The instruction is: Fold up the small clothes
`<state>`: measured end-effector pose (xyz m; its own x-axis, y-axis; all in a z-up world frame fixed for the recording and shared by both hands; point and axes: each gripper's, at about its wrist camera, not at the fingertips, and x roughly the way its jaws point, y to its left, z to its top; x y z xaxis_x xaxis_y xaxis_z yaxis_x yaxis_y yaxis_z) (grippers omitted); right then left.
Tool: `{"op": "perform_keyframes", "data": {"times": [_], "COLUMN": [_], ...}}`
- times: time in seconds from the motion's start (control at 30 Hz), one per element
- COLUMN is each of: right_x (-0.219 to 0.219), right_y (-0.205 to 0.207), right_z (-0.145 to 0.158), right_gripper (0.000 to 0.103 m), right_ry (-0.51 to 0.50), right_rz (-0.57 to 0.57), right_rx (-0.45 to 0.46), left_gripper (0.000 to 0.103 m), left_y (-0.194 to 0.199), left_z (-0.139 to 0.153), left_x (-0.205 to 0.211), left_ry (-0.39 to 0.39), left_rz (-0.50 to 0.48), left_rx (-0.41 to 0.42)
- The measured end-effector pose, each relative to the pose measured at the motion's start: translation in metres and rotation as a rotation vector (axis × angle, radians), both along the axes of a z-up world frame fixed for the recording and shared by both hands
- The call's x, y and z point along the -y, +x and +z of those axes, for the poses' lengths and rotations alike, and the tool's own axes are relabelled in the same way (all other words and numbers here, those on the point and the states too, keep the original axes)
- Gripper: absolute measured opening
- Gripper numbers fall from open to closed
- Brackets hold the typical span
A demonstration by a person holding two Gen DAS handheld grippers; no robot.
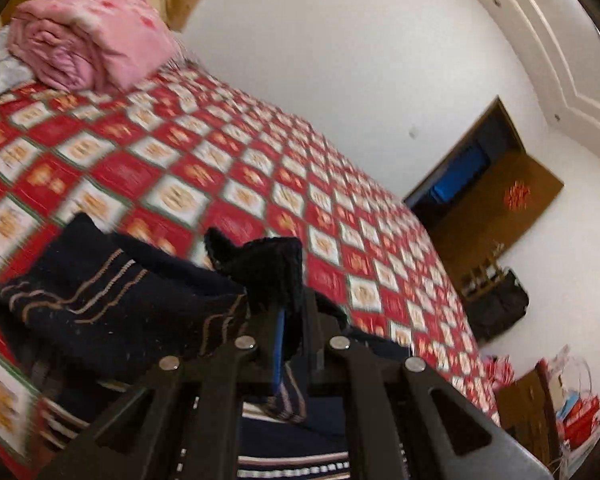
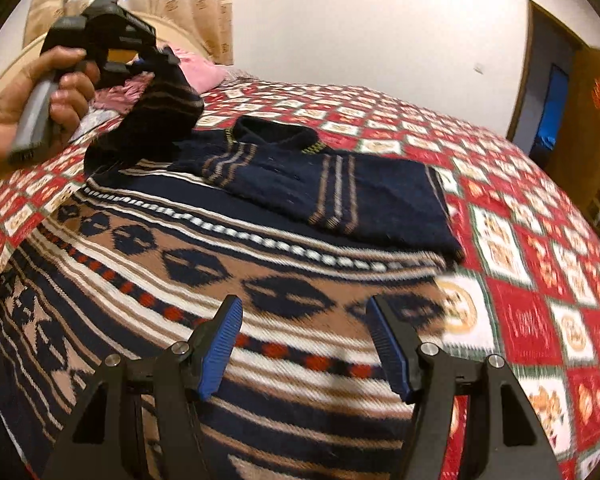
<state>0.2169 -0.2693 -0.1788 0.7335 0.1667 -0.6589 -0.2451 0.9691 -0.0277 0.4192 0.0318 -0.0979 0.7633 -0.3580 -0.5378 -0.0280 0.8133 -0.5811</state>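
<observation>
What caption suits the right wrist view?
Left tongs lift a sleeve of the sweater; right tongs open above it.

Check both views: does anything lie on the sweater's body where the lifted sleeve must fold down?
Nothing visible does. The left gripper holds the sleeve up; the sweater body shows only the other sleeve, already folded across.

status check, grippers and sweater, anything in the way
Left hand-held gripper shut on sweater sleeve, lifted. Right hand-held gripper open, empty. Sweater flat; nothing blocking.
</observation>
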Motion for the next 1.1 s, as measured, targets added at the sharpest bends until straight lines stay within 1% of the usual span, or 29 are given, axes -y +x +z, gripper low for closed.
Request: {"op": "perform_keyframes", "data": {"times": [0.1,0.2,0.27,0.3,0.37,0.4,0.43,0.47,0.5,0.57,0.6,0.63,0.7,0.73,0.77,0.8,0.83,0.87,0.9,0.97,1.03,1.07,1.1], "right_x": [0.014,0.025,0.029,0.029,0.030,0.030,0.030,0.029,0.028,0.025,0.023,0.022,0.018,0.016,0.013,0.010,0.006,0.003,0.000,-0.006,-0.011,-0.015,-0.020], "right_y": [0.002,0.003,0.004,0.003,0.003,0.004,0.004,0.004,0.004,0.006,0.008,0.011,0.020,0.027,0.035,0.043,0.053,0.065,0.081,0.101,0.124,0.132,0.141], "right_z": [-0.002,-0.002,-0.002,-0.003,-0.003,-0.003,-0.003,-0.003,-0.002,0.004,0.009,0.013,0.023,0.030,0.035,0.038,0.040,0.040,0.038,0.033,0.023,0.019,0.015], "right_gripper": [0.065,0.065,0.065,0.065,0.065,0.065,0.065,0.065,0.065,0.065,0.065,0.065,0.065,0.065,0.065,0.065,0.065,0.065,0.065,0.065,0.065,0.065,0.062], "right_ry": [0.047,0.088,0.100,0.101,0.106,0.108,0.109,0.108,0.105,0.100,0.101,0.107,0.135,0.160,0.176,0.189,0.213,0.248,0.308,0.377,0.463,0.484,0.493], "right_rz": [-0.024,-0.044,-0.051,-0.053,-0.052,-0.052,-0.050,-0.049,-0.049,-0.040,-0.032,-0.030,-0.022,-0.016,-0.016,-0.015,-0.010,0.000,0.007,0.001,-0.020,-0.027,-0.033], "right_rx": [-0.022,-0.025,-0.027,-0.028,-0.032,-0.035,-0.036,-0.037,-0.037,-0.035,-0.034,-0.033,-0.038,-0.049,-0.058,-0.072,-0.097,-0.132,-0.185,-0.250,-0.315,-0.332,-0.343], "left_gripper": [0.007,0.008,0.015,0.021,0.027,0.038,0.055,0.062,0.069,0.072,0.077,0.082,0.090,0.091,0.091,0.091,0.091,0.091,0.091,0.091,0.091,0.091,0.091], "left_y": [0.003,0.007,0.004,0.002,-0.009,-0.017,-0.022,-0.032,-0.040,-0.057,-0.064,-0.072,-0.079,-0.082,-0.083,-0.083,-0.082,-0.080,-0.079,-0.077,-0.078,-0.078,-0.077], "left_z": [-0.015,-0.032,-0.037,-0.038,-0.034,-0.030,-0.027,-0.021,-0.018,-0.010,-0.008,-0.007,-0.008,-0.011,-0.015,-0.018,-0.024,-0.030,-0.034,-0.045,-0.055,-0.060,-0.066], "left_x": [0.039,0.081,0.104,0.113,0.123,0.125,0.125,0.123,0.120,0.105,0.097,0.086,0.063,0.048,0.030,0.016,-0.004,-0.024,-0.036,-0.067,-0.088,-0.097,-0.105], "left_ry": [0.026,0.085,0.145,0.182,0.236,0.269,0.300,0.344,0.362,0.425,0.474,0.541,0.643,0.697,0.734,0.752,0.769,0.780,0.779,0.752,0.711,0.693,0.673], "left_rz": [-0.045,-0.121,-0.168,-0.188,-0.246,-0.275,-0.286,-0.292,-0.296,-0.310,-0.300,-0.274,-0.206,-0.158,-0.108,-0.069,-0.013,0.040,0.069,0.127,0.155,0.156,0.154], "left_rx": [-0.025,-0.054,-0.073,-0.076,-0.046,-0.026,-0.010,0.022,0.044,0.094,0.113,0.136,0.154,0.152,0.139,0.122,0.087,0.048,0.026,-0.023,-0.056,-0.073,-0.091]}}
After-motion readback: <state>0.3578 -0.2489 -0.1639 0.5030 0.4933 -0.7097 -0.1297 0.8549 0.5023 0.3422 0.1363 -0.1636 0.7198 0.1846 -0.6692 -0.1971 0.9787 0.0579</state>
